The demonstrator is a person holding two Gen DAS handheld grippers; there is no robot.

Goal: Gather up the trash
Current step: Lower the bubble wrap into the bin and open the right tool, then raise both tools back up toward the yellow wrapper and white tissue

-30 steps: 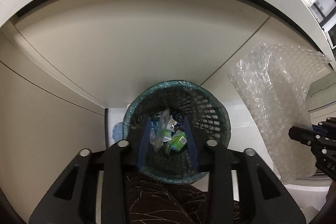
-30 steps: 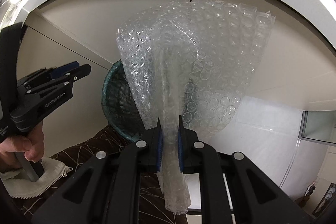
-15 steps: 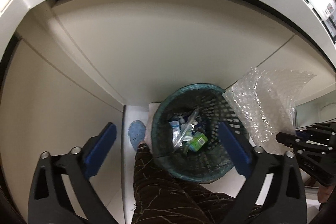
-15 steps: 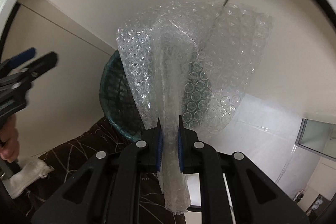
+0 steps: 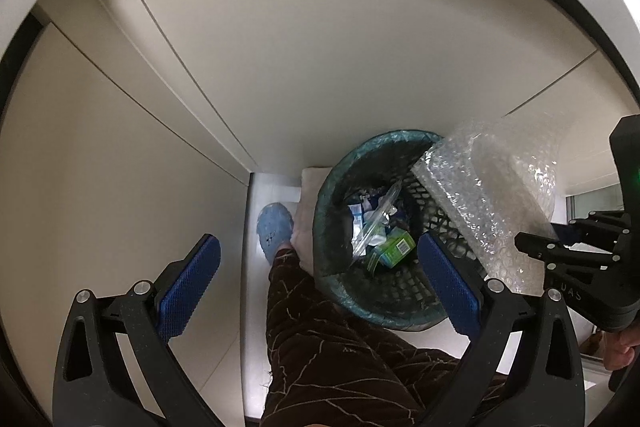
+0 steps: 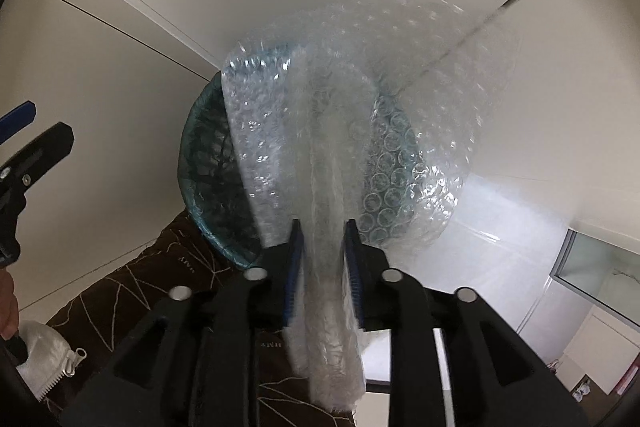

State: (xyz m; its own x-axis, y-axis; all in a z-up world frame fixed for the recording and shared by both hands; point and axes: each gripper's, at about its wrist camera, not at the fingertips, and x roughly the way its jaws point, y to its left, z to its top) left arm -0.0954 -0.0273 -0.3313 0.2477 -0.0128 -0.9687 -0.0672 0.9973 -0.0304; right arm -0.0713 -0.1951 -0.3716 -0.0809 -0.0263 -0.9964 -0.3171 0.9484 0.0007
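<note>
A dark mesh trash basket [image 5: 332,227] with a green liner stands on the floor against cream cabinets, holding a green carton [image 5: 394,247] and clear wrappers. My left gripper [image 5: 316,279] is open and empty above the basket's near rim. My right gripper [image 6: 322,259] has its jaws parted a little around a sheet of bubble wrap [image 6: 360,131] that hangs over the basket [image 6: 204,167]; the sheet looks blurred and loose between the pads. The bubble wrap [image 5: 492,195] also shows over the basket's right rim in the left wrist view.
Cream cabinet doors [image 5: 280,47] rise behind the basket. The person's brown patterned trouser leg [image 5: 340,355] and blue slipper [image 5: 274,227] are beside the basket. A white tiled floor [image 6: 500,247] and a glass door [image 6: 600,267] lie to the right.
My left gripper opened wide and dropped a clear wrapper into the basket. My right gripper carried the bubble wrap over the basket and its jaws have parted slightly.
</note>
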